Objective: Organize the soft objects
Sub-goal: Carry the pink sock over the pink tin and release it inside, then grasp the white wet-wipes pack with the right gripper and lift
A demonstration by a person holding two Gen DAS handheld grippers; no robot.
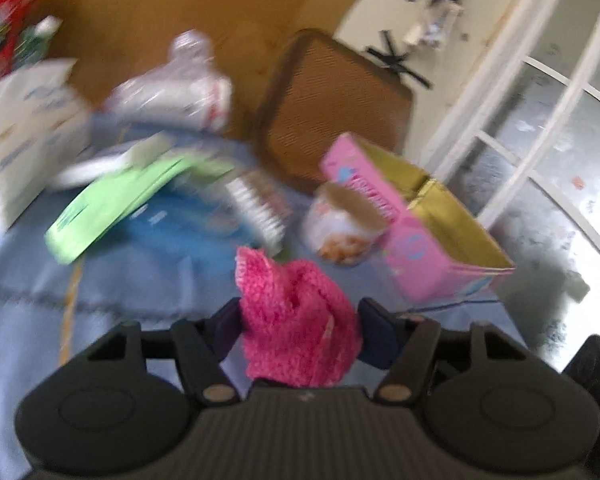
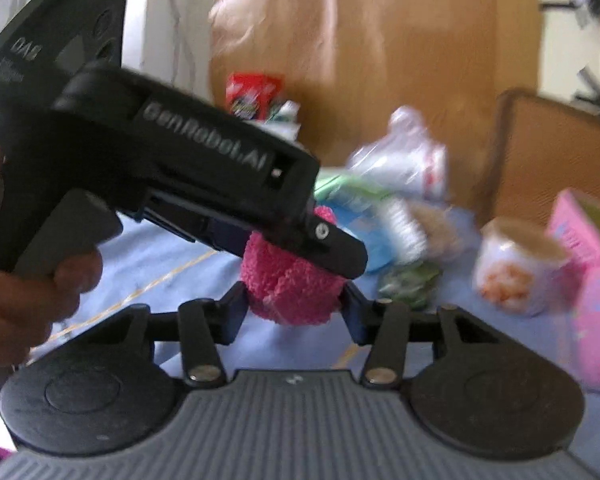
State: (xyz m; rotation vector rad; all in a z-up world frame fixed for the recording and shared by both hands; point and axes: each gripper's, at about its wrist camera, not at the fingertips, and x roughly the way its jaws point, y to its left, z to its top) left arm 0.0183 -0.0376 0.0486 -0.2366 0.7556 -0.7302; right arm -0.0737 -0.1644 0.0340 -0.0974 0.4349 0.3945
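A fuzzy pink knitted cloth (image 1: 296, 328) is bunched between the pads of my left gripper (image 1: 298, 330), which is shut on it above the blue cloth-covered table (image 1: 148, 280). In the right wrist view the same pink cloth (image 2: 288, 280) sits between the pads of my right gripper (image 2: 294, 300), which touch its sides. The left gripper's black body (image 2: 188, 168) crosses this view from the upper left, held by a hand, and its tip covers the cloth's top. Both views are motion blurred.
On the table lie a green packet (image 1: 112, 208), a white brush (image 1: 256, 208), a white printed cup (image 1: 340, 224), an open pink and gold box (image 1: 420, 224), a crumpled clear bag (image 1: 176, 88) and a white box (image 1: 16, 136). A brown chair (image 1: 332, 108) stands behind.
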